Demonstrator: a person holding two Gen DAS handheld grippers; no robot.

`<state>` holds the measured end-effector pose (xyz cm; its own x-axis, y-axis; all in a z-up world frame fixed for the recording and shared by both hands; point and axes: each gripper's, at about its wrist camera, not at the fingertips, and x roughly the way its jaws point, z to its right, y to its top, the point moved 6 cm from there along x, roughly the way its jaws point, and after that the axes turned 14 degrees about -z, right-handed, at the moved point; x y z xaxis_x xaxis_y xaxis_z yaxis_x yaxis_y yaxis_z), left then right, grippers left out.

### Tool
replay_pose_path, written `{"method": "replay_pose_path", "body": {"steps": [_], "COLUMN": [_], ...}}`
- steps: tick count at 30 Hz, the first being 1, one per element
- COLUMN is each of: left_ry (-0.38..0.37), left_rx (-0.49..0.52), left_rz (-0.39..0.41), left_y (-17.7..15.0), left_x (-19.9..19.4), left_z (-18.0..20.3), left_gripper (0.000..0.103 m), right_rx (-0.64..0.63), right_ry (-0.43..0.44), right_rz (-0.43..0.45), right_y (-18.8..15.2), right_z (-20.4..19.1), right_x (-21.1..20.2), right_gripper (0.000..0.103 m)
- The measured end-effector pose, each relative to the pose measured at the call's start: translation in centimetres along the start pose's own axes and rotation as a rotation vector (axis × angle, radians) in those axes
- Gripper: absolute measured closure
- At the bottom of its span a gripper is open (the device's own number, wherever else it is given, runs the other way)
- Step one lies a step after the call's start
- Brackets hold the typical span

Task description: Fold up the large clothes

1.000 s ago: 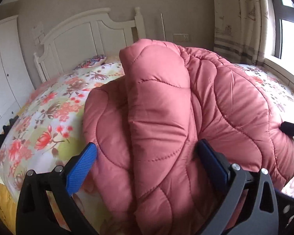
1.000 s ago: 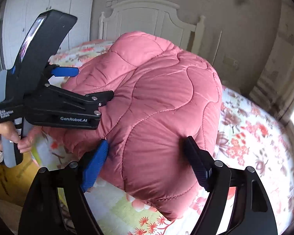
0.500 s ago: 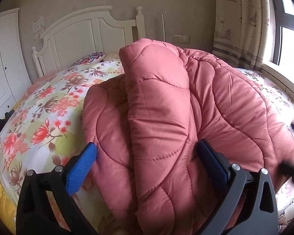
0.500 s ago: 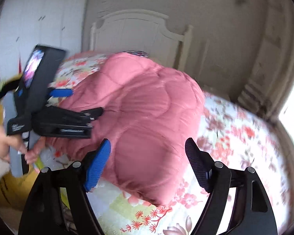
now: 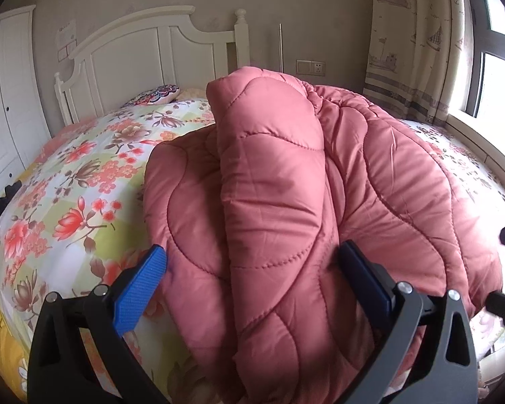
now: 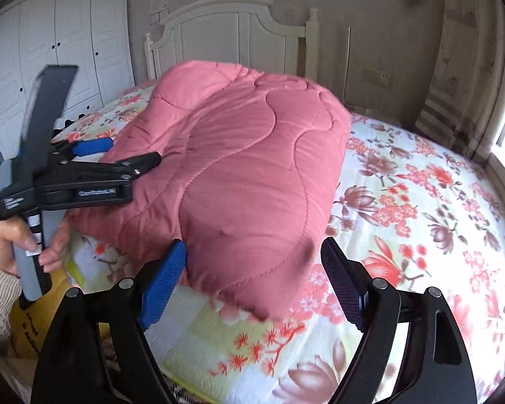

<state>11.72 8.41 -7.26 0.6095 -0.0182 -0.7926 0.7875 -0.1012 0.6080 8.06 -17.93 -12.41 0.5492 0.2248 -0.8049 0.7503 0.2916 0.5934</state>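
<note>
A pink quilted garment (image 5: 279, 181) lies folded in a thick bundle on the bed, with a rolled fold along its top. My left gripper (image 5: 252, 252) is open and straddles the near end of that fold; its right pad (image 5: 363, 272) rests against the fabric. Seen from the right wrist view, the left gripper (image 6: 134, 150) sits at the bundle's left edge, held by a hand (image 6: 6, 239). My right gripper (image 6: 252, 256) is open, its jaws still opening. The near corner of the garment (image 6: 252, 175) lies between its pads, and neither presses on it.
The bed carries a floral cover (image 6: 404, 202) and ends at a white headboard (image 5: 134, 54), with a patterned pillow (image 5: 158, 96) in front of it. White wardrobes (image 6: 67, 43) stand to the left. A curtain (image 5: 410, 33) and window are on the right. A yellow bag (image 6: 27, 330) sits below the bed's near left edge.
The right gripper has drawn back and rolled, so less of the garment lies between its fingers. The left gripper has stayed in place around the fold.
</note>
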Motion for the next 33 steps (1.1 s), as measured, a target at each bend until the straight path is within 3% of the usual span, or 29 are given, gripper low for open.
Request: {"method": "replay_pose_path", "body": {"steps": [4,7,11,15,17,19,20,22,24,26,28,31,33], "left_ry": [0.003,0.058,0.137,0.116,0.089,0.074,0.051,-0.073,-0.337,-0.514,-0.606,-0.693,-0.755], "left_rx": [-0.013,-0.023,-0.015,-0.023,-0.037,-0.046,-0.064,-0.157,-0.297,-0.389,-0.416,-0.436,-0.435], "left_rz": [-0.034,-0.046,0.095,0.221,0.204,0.115,0.061,-0.057,-0.167,-0.24,-0.286,-0.336,-0.347], "left_y": [-0.5,-1.0,-1.2,-0.5,0.0,0.3,0.2,-0.4,-1.0,-1.0,-0.6,0.2,0.8], "left_x": [-1.3,-3.7,-9.6,-13.7,-13.0,-10.2,-8.5,-4.8,-1.4,0.9,2.6,4.9,6.1], "left_z": [-0.2,-0.6,-1.2,-1.5,-1.6,-2.2,-2.8,-4.9,-6.9,-8.1,-8.4,-8.1,-7.3], "left_gripper": [0.002,0.002,0.002,0.002,0.002,0.002,0.002,0.002,0.002,0.002,0.002,0.002,0.002], "right_rx": [0.02,0.047,0.089,0.125,0.129,0.125,0.127,0.149,0.215,0.313,0.413,0.513,0.49], "right_ry": [-0.017,-0.03,-0.048,-0.019,0.011,0.021,0.028,0.074,0.184,0.295,0.388,0.637,0.658], "right_rz": [0.061,0.128,0.227,0.322,0.327,0.301,0.269,0.202,0.086,-0.038,-0.125,-0.182,-0.185], "right_y": [0.1,0.6,1.1,1.6,2.1,2.3,2.3,2.0,1.6,1.4,1.4,2.5,3.5], "right_z": [0.7,1.4,1.9,2.1,2.1,2.0,2.0,2.3,3.7,5.5,7.0,7.9,7.6], "right_x": [-3.5,-6.7,-10.8,-14.1,-14.2,-13.0,-11.7,-9.0,-5.1,-0.8,2.4,5.8,6.6], "right_gripper": [0.019,0.014,0.01,0.005,0.005,0.005,0.005,0.005,0.005,0.005,0.005,0.005,0.005]}}
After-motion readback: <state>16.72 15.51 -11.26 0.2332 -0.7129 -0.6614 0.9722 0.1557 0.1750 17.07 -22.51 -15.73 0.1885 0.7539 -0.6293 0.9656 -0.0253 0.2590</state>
